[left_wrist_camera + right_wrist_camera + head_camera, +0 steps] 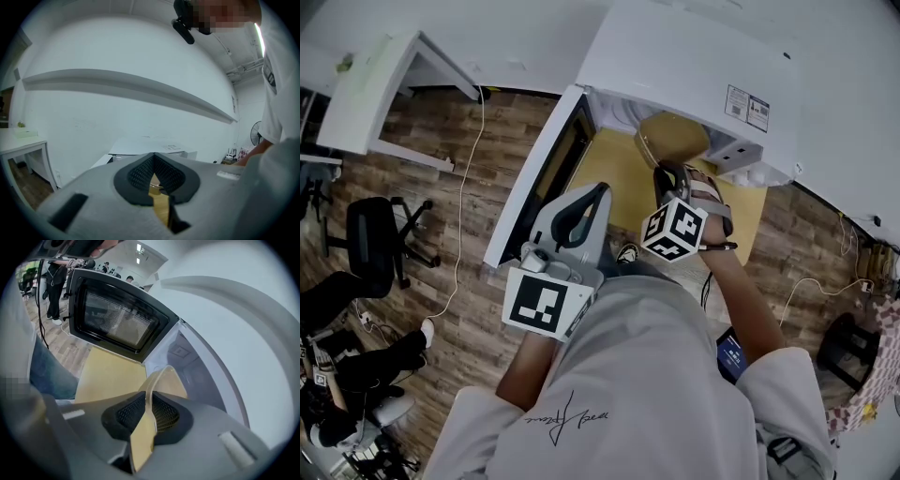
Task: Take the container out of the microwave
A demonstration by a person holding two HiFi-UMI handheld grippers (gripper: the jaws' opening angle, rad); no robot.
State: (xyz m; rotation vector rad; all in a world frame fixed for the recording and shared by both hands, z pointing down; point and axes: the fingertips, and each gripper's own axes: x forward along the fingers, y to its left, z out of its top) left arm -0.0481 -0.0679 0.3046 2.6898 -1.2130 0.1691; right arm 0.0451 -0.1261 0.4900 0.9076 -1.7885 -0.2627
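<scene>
A tan, thin-walled container (677,139) sits at the mouth of the white microwave (694,66), over the yellow table (609,169). The microwave door (539,178) swings open to the left. My right gripper (667,175) points down at the container's near rim and is shut on it. In the right gripper view the rim (161,376) runs up between the black pads (165,414) of that gripper (149,398), in front of the open cavity (197,371) and the door (117,317). My left gripper (597,194) hovers by the door, its jaws (153,157) shut on nothing.
A black office chair (380,239) and a white desk (384,89) stand on the wood floor at the left, with a cable (464,187) trailing past the door. A person's legs (356,366) show at the lower left. A fan (256,133) stands by the far wall.
</scene>
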